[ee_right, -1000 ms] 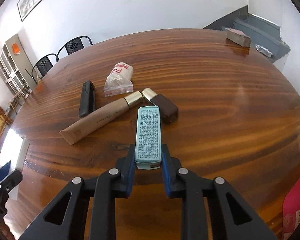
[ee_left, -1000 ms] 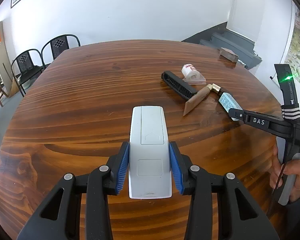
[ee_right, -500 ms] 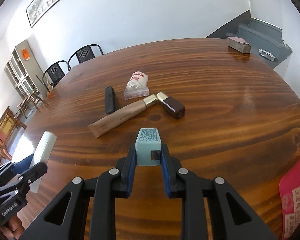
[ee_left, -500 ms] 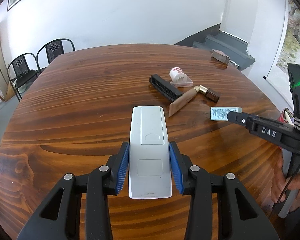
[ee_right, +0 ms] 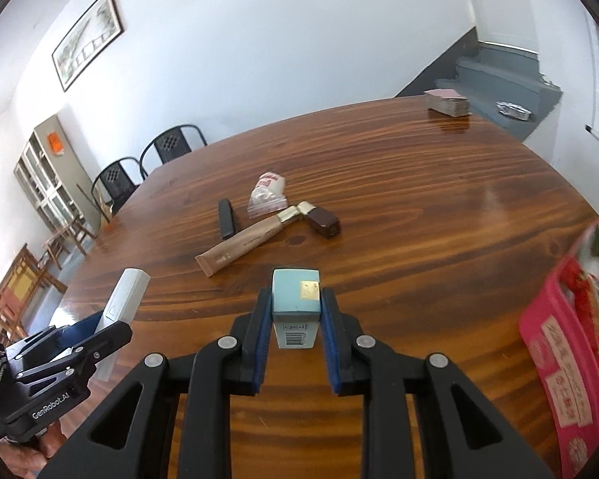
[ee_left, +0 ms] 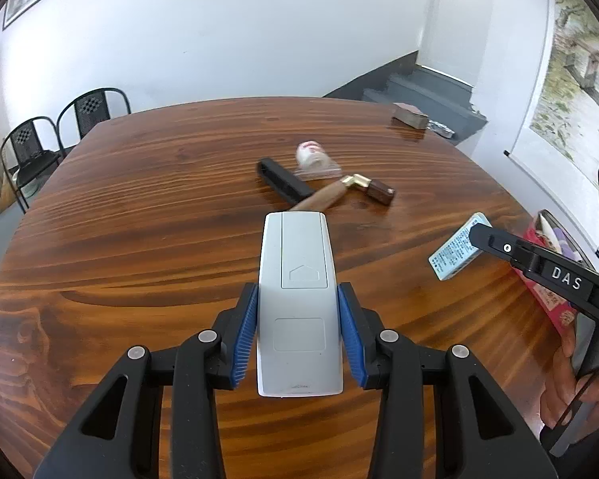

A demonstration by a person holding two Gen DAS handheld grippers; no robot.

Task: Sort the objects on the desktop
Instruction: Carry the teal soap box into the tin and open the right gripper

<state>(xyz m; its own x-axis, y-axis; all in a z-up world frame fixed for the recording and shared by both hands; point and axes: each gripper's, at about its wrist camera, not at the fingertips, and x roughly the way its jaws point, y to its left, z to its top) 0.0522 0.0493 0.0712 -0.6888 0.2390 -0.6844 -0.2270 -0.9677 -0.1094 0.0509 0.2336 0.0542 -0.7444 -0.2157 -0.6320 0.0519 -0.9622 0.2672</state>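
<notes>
My left gripper [ee_left: 298, 315] is shut on a white remote-like case [ee_left: 297, 275], held above the wooden table [ee_left: 147, 207]. My right gripper [ee_right: 295, 319] is shut on a light blue box [ee_right: 295, 299], lifted off the table; the same box [ee_left: 457, 253] shows at the right of the left wrist view. On the table lie a black case [ee_right: 226, 218], a clear bag with a white roll [ee_right: 267, 195], a tan tube with a gold cap [ee_right: 245, 241] and a dark brown bottle [ee_right: 323, 221]. The white case [ee_right: 121, 303] also appears low left in the right wrist view.
A red box with printed patterns [ee_right: 567, 343] stands at the table's right edge. A stack of cards [ee_right: 447, 103] sits at the far right corner. Black chairs [ee_right: 167, 147] stand beyond the far left edge. A person's hand [ee_left: 571, 383] grips the right handle.
The right gripper lifted the blue box off the table and drew it back and to the right, away from the tube and bottle. The left gripper with the white case shifted slightly.
</notes>
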